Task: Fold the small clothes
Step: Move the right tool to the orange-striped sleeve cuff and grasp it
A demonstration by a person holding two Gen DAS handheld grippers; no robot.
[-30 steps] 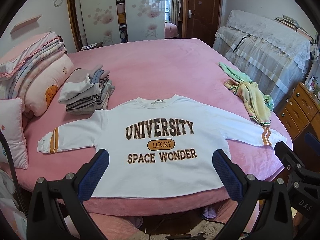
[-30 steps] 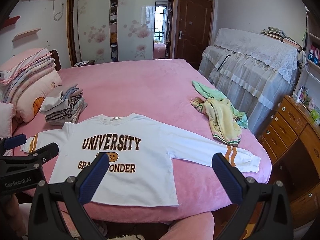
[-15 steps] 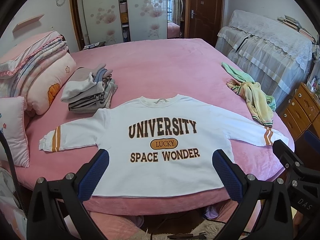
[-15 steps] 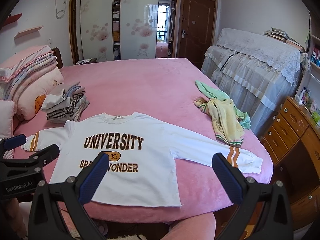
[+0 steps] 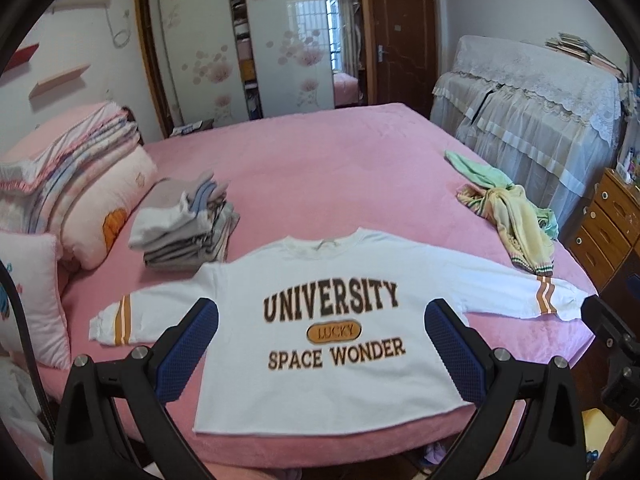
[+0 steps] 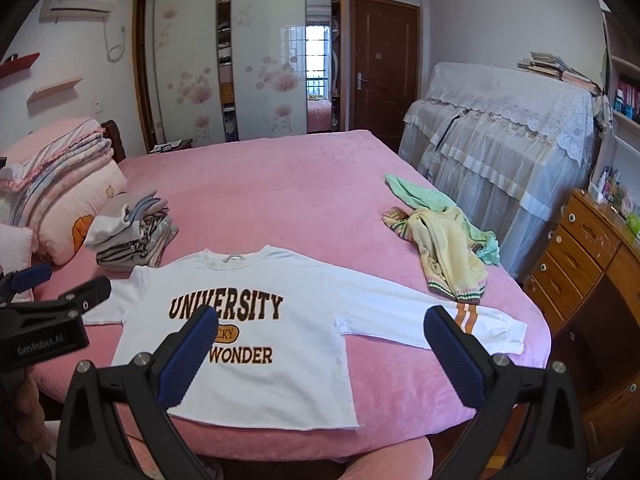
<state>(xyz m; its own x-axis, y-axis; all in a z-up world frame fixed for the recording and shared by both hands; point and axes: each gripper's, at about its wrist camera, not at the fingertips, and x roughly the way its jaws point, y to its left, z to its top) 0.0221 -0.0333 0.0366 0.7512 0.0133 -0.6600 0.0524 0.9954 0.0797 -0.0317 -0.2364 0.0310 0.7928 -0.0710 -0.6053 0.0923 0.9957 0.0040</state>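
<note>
White sweatshirt (image 5: 332,320) lies flat, print up, sleeves out, at near edge of pink bed (image 5: 320,168). Your left gripper (image 5: 322,344) and right gripper (image 6: 316,350) hover above, jaws wide, empty. Folding not yet begun; likely next: pinch sleeve cuff, carry across chest.

My left tongs (image 5: 322,350) and right tongs (image 6: 320,350) have black frames, silver screws and blue textured pads (image 5: 188,348); the left body reads "GenRobot.AI".
</note>
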